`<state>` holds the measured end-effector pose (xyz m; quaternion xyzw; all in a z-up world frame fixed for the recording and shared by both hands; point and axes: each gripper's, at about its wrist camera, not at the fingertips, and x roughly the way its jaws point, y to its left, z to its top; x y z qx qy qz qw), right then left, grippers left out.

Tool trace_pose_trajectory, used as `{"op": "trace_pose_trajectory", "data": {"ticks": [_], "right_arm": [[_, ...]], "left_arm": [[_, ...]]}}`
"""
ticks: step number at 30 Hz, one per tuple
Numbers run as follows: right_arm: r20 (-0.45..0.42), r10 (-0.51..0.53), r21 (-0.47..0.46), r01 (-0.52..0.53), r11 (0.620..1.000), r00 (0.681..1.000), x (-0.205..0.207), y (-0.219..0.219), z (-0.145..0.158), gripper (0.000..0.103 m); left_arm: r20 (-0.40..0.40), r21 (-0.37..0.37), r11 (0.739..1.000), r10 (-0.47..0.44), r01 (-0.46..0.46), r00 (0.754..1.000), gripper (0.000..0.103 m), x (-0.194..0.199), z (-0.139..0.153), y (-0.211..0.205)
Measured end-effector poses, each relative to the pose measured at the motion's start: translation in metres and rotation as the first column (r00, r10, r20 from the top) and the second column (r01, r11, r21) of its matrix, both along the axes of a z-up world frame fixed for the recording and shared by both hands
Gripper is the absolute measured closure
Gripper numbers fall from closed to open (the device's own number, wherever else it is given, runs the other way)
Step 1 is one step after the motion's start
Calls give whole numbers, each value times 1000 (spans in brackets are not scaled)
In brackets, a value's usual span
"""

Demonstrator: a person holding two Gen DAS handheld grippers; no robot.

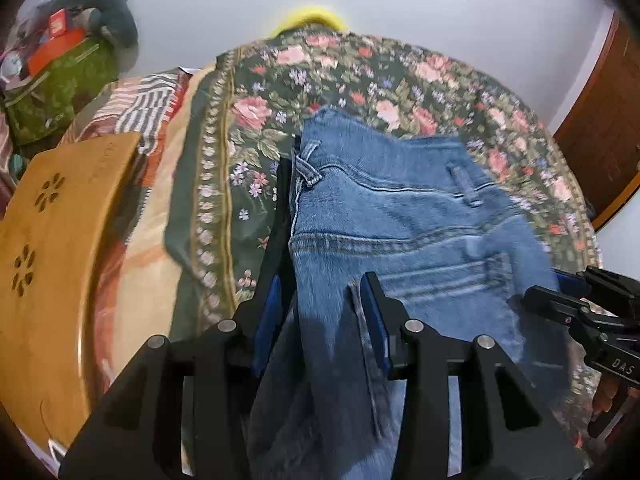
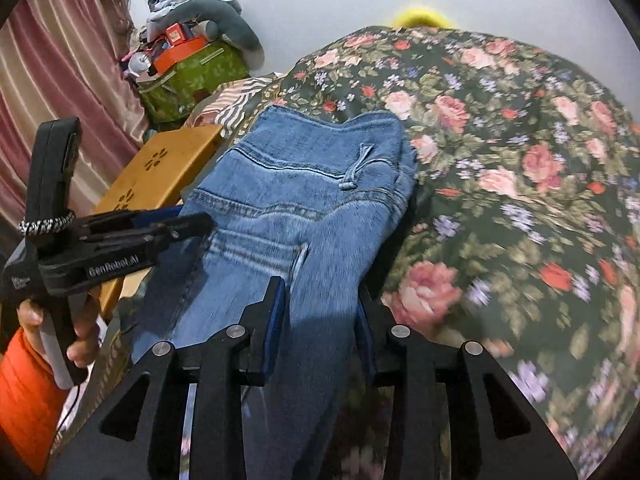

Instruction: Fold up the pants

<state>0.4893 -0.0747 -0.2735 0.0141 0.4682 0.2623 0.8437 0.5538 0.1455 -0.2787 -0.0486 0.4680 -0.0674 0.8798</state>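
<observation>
- The jeans (image 1: 400, 232) lie on a flowered bedspread (image 1: 360, 76), waistband toward the far side, belt loops and back seams showing; the near part runs toward the cameras and passes between the fingers of both grippers.
- The left gripper (image 1: 320, 320) has denim bunched between its blue pads, the fingers closed in on the cloth along the left edge of the jeans.
- The right gripper (image 2: 322, 316) is likewise clamped on a fold of denim, at the right edge of the jeans (image 2: 304, 184).
- In the left view the right gripper comes in at the right rim, beside the denim; in the right view the left gripper sits at the left, held by a hand (image 2: 76, 320) with an orange sleeve.
- Left of the jeans stands a wooden stool (image 1: 52, 264) with flower-shaped cut-outs, touching the edge of the bedding.
- Farther left, a green box (image 2: 188, 80) carries an orange box and a grey soft toy (image 2: 224, 24); a pink curtain (image 2: 60, 80) hangs behind.
- A yellow object (image 1: 308, 18) peeks over the far edge of the bedspread, against the pale wall.
- A brown wooden door (image 1: 604, 136) is at the far right.
</observation>
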Motion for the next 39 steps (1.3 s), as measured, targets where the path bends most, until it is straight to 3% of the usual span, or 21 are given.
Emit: {"op": "trace_pose_trajectory", "data": {"ticks": [5,9,12,15,20,27,30,32,33,35,39], "right_arm": [[74,-17,67,12,998,997,-40,-23,45,72],[194,-38,106,17,994,980,-82,-38,104,72],[288,-50,155,5,988,956,-118,-45,151,72],[379,-57,196,-20,980,924,-159,-53,193,72],[524,-67,237,-69,969,849,-233,-58,245,72],[650,-97,232,-76,970,754,-322,-62,274,72],[661,-107,233,-67,970,743,-343,-62,272,70],[665,-115,228,-53,972,738,-352,-62,269,61],[665,-124,229,-44,972,736,-354,-63,267,52],[666,-148,237,-20,971,732,-359,-65,263,40],[667,-169,239,6,971,726,-365,-70,262,18]], "left_arm": [[99,61,998,-4,-2,995,62,-50,62,-6],[206,81,997,-15,-2,978,62,-100,121,-15],[316,89,996,-21,-8,949,62,-147,169,-24],[433,102,995,-26,-20,901,62,-203,215,-32],[547,77,997,-21,-25,837,62,-281,263,-41],[649,82,995,-3,-65,760,57,-369,282,-58],[672,66,995,14,-78,741,44,-397,281,-60],[686,58,994,25,-89,727,34,-413,279,-62],[690,56,994,28,-92,723,31,-419,279,-62],[692,47,994,36,-94,721,13,-429,278,-63],[700,33,993,59,-115,712,4,-440,277,-62]]}}
